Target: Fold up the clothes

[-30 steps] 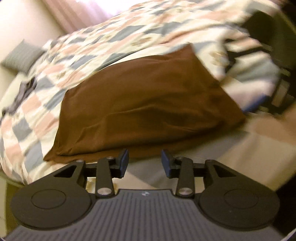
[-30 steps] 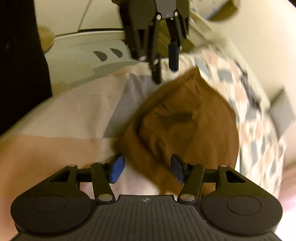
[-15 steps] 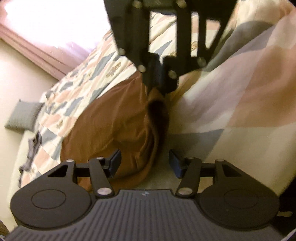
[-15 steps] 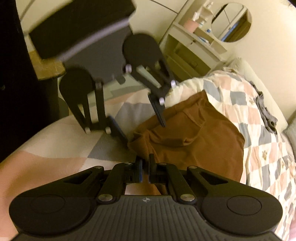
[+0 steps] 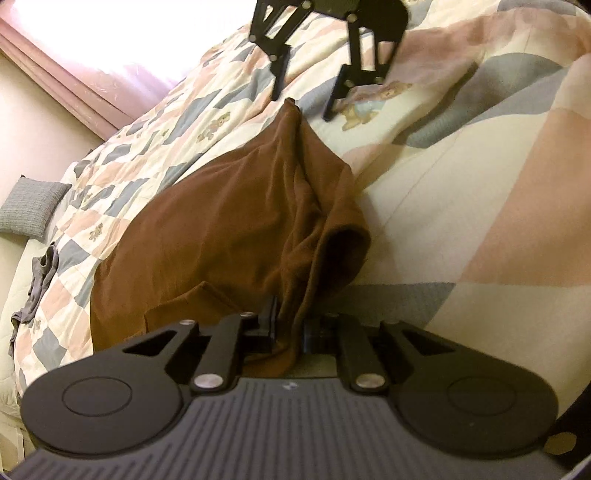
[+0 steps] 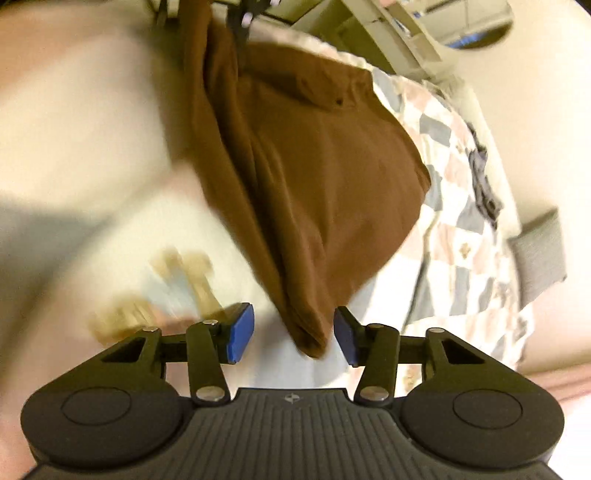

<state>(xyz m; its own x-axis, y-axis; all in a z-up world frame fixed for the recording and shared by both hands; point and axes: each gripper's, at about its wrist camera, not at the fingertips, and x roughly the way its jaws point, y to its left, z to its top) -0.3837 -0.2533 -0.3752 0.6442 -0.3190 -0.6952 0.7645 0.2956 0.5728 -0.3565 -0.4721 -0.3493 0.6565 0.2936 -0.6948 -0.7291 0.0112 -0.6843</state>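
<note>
A brown garment (image 5: pixel 221 229) lies bunched lengthwise on the patchwork quilt (image 5: pixel 480 192) of a bed. My left gripper (image 5: pixel 290 328) is shut on one end of it, with brown fabric pinched between the black fingers. The far end of the garment (image 6: pixel 306 206) tapers to a corner lying between the blue pads (image 6: pixel 240 328) of my right gripper (image 6: pixel 293 332), which stands open and touches nothing. In the left wrist view the right gripper (image 5: pixel 301 107) hangs over that far tip, jaws apart.
A grey cushion (image 5: pixel 31 208) and a crumpled grey garment (image 5: pixel 40 280) lie at the far side of the bed. A pink curtain (image 5: pixel 74 92) hangs behind it. A white shelf unit (image 6: pixel 391 33) and a round mirror (image 6: pixel 476 22) stand beyond the bed's other side.
My left gripper went from open to shut on the near end of the brown garment. My right gripper, shut half a second ago, has opened and released the far corner. The garment is stretched longer.
</note>
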